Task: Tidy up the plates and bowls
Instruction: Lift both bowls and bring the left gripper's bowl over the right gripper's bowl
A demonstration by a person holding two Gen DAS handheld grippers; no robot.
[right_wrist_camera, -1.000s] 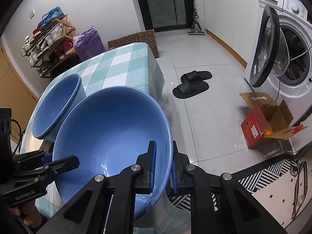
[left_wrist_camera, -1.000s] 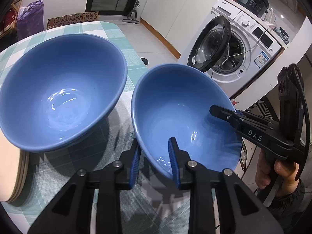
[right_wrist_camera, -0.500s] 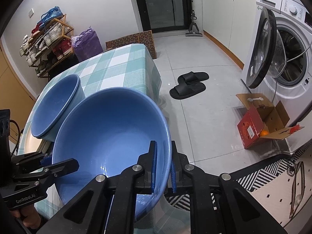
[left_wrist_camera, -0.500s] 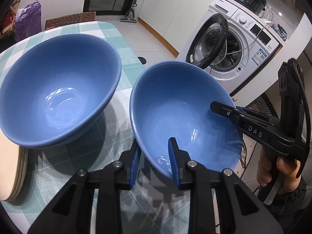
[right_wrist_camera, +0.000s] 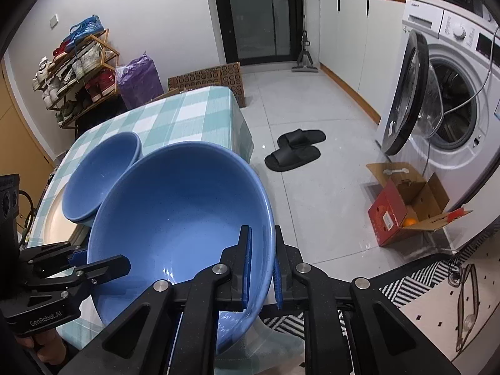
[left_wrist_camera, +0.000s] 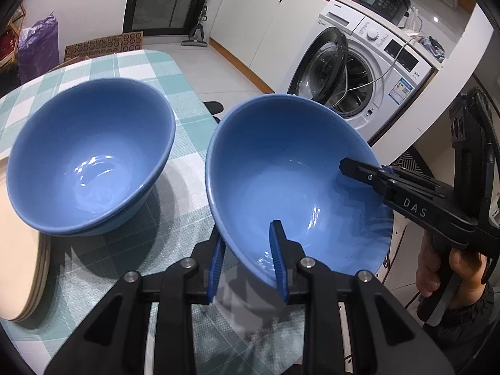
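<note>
Both grippers hold one blue bowl [left_wrist_camera: 290, 184] by its rim, lifted over the table's near right edge. My left gripper [left_wrist_camera: 248, 265] is shut on its near rim, one pad inside, one outside. My right gripper [right_wrist_camera: 262, 268] is shut on the opposite rim of the same bowl [right_wrist_camera: 175, 218]; it shows in the left wrist view [left_wrist_camera: 359, 168] at the bowl's right side. A second stack of two nested blue bowls [left_wrist_camera: 87, 162] stands on the checked tablecloth [left_wrist_camera: 175, 218] to the left, also in the right wrist view [right_wrist_camera: 97, 175]. Beige plates [left_wrist_camera: 22, 268] lie stacked at the left edge.
A washing machine [left_wrist_camera: 368, 72] with its door open stands to the right. Black slippers [right_wrist_camera: 293, 150] and a red cardboard box [right_wrist_camera: 403, 209] lie on the floor. A shoe rack [right_wrist_camera: 78, 72] and a purple bag [right_wrist_camera: 139, 81] stand beyond the table.
The held bowl has risen and moved back from the nested bowls, and the gap between them has widened. Both grippers stay shut on its rim.
</note>
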